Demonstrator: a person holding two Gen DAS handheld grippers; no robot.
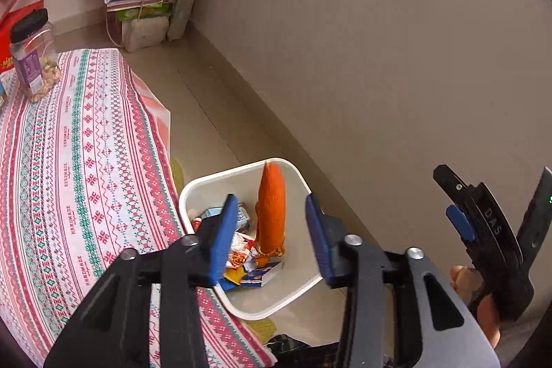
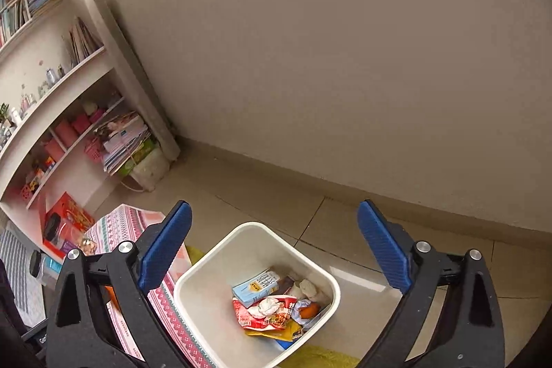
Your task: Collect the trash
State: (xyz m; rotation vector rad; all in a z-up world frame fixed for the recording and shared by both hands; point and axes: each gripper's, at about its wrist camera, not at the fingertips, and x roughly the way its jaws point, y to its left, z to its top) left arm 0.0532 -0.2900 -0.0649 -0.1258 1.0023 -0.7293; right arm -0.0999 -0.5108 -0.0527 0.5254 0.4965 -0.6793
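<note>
Orange item [image 1: 272,209] is motion-blurred, identity unclear, falling into the white bin [image 1: 220,181] on the floor beside the table [image 1: 86,143]. Left gripper [image 1: 272,237] and right gripper [image 2: 272,250]: jaws wide apart, empty, above the bin's trash [image 2: 272,309].

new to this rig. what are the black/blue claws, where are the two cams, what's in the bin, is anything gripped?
No robot here: a person holds a two-finger gripper in each hand, with a fisheye camera on each looking along its blue pads. One picture is from the left gripper, the other from the right gripper. Both are open and empty, over a white bin on the floor beside a table with a patterned cloth. The bin holds wrappers, a blue-and-white carton and other scraps. The left view shows a blurred orange item above the bin, seemingly falling in. A clear jar with a black lid stands on the table.
</note>
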